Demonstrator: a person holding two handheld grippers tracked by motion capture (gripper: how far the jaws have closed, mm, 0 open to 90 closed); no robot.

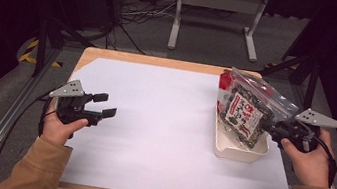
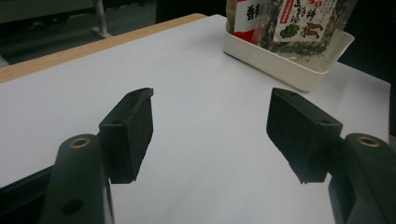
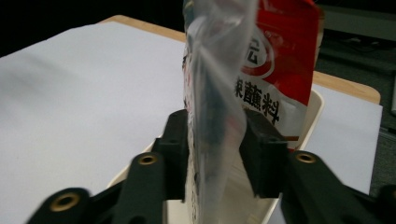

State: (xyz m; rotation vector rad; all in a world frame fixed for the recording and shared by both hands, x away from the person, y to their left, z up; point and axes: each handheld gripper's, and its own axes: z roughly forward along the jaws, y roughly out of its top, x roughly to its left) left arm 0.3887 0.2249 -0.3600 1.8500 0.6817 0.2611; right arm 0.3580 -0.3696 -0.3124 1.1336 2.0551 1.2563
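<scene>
In the high view, the left gripper [image 1: 106, 105] is hovering at centre left of the frame over the white sheet [image 1: 162, 124] that is covering the wooden table [image 1: 111, 55]. Its jaws are standing well apart with nothing between them, pointing toward the right of the frame. In the left gripper view the left gripper is showing the same gap, with bare white sheet lying between the two black pads.

Moving right in the high view, the cream tray [image 1: 236, 152] is sitting at centre right of the frame, near the right edge of the sheet. The clear snack bag [image 1: 245, 111] is standing in the tray, leaning. Its long axis is running from the tray at lower right of centre up toward the upper left, with its sealed top edge pointing to the far side of the table. A red packet [image 1: 225, 80] is standing just behind it in the same tray.

At far right, the right gripper [image 1: 269, 125] is reaching leftward to the bag's edge. In the right gripper view the bag is standing upright between the jaws, edge on. The pads are sitting on either side of the bag; whether they are pressing on it cannot be told.
</scene>
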